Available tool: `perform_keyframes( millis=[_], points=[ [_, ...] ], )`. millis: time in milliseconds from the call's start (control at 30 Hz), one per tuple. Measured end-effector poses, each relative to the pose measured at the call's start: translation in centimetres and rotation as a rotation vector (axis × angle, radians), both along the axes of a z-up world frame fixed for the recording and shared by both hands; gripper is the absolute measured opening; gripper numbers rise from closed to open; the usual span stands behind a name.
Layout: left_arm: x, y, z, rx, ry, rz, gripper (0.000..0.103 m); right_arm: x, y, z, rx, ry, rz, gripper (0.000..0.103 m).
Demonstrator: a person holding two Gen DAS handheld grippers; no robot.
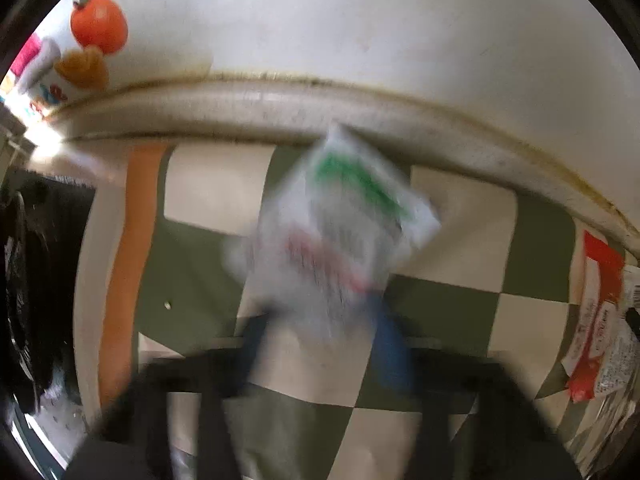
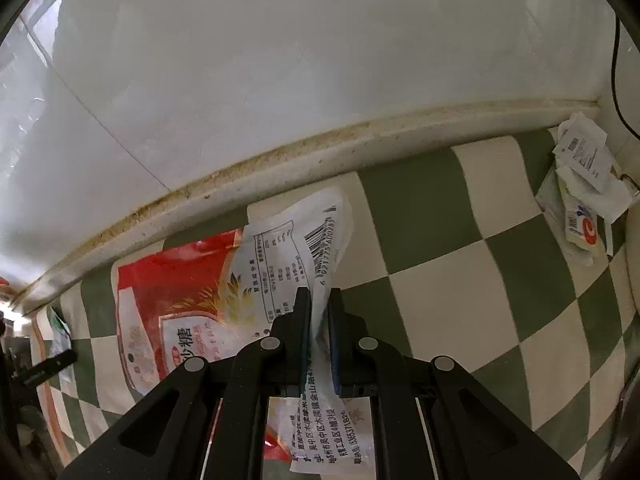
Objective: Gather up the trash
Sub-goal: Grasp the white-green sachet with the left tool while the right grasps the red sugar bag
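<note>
A green-and-cream checked cloth [image 2: 460, 264] covers the counter, which runs up to a grimy ledge under a white wall [image 2: 280, 60].

Both grippers point steeply down at the cloth. The right gripper [image 2: 319, 300] has its jaws pinched on the clear edge of a red-and-white sugar bag [image 2: 176, 280]; the rest of the bag lies on the cloth to its left, up near the ledge. The left gripper [image 1: 320, 316], badly blurred, is closed on a small white packet [image 1: 340, 232] with green and red print, which sticks up between its blue pads in front of the ledge.

Only the right view shows a heap of crumpled wrappers [image 2: 584, 188] in the far corner. Only the left view shows an orange toy fruit [image 1: 99, 22] and a printed cup [image 1: 44, 80] against the wall, with the sugar bag at its right edge.
</note>
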State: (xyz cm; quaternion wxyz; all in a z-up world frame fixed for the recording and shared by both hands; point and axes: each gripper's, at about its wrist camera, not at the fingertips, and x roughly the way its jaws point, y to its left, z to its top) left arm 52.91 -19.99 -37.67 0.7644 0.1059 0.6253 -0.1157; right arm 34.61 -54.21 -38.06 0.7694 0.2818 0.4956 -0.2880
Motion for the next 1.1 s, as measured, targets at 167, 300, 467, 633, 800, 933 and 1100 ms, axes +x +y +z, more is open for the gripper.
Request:
perform_keyframes(
  millis=[167, 300, 467, 633, 800, 933, 1100],
  points=[
    [-0.8, 0.9, 1.3, -0.034, 0.002, 0.039, 0.000, -0.9, -0.1, 0.2, 0.015, -0.011, 0.016, 0.008],
    [-2.0, 2.7, 3.8, -0.111, -0.026, 0.103, 0.000, -1.6, 0.4, 1.4, 0.018, -0.051, 0.024, 0.008],
    [-2.7, 4.9, 6.1, -0.219, -0.070, 0.211, 0.000, -2.4, 0.3, 1.7, 0.057, -0.089, -0.001, 0.008],
    [-0.7, 5.2, 5.8, -0.310, -0.085, 0.206, 0.021, -2.2, 0.3, 1.7, 0.072, -0.094, -0.004, 0.008],
    [1.7, 1.8, 2.8, -0.205, -0.074, 0.073, 0.052, -1.1, -0.1, 1.8, 0.067, -0.092, -0.011, 0.008],
    [1.5, -1.9, 1.6, -0.048, -0.101, -0.058, 0.080, -0.5, -0.6, 1.3, 0.066, -0.080, -0.018, 0.008],
    [1.8, -2.8, 2.1, -0.050, -0.145, -0.043, 0.052, -0.6, -0.8, 0.4, 0.074, -0.067, -0.036, 0.008]
  ],
)
